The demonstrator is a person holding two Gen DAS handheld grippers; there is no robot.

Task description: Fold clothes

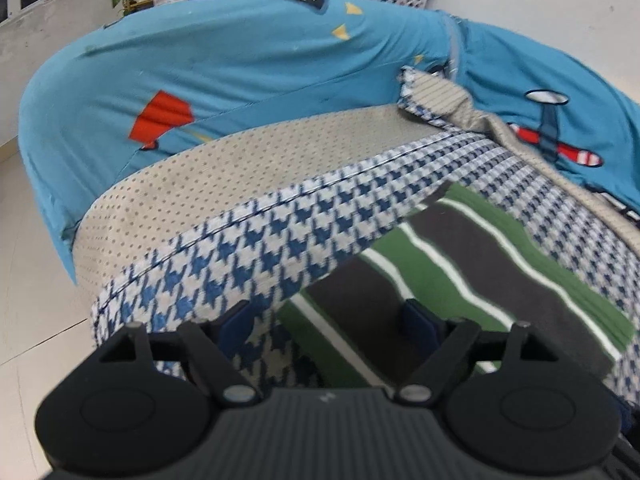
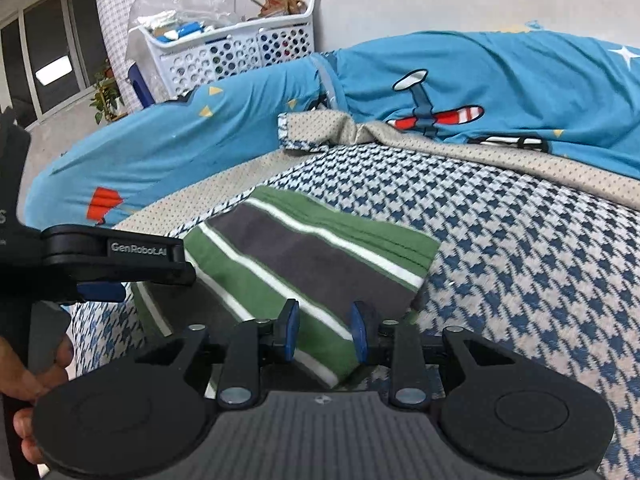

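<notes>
Left gripper (image 2: 100,276) sat at left edge of folded striped garment (image 2: 304,256), fingers spread wide, nothing between them. Garment, green and grey with white stripes, lay folded on houndstooth blanket (image 2: 520,240), over blue airplane-print sheet (image 2: 500,76). Right gripper (image 2: 325,334) hovered at garment's near corner, blue pads (image 2: 291,330) parted, straddling cloth, contact unclear. White perforated basket (image 2: 240,48) stood behind, by wall.
</notes>
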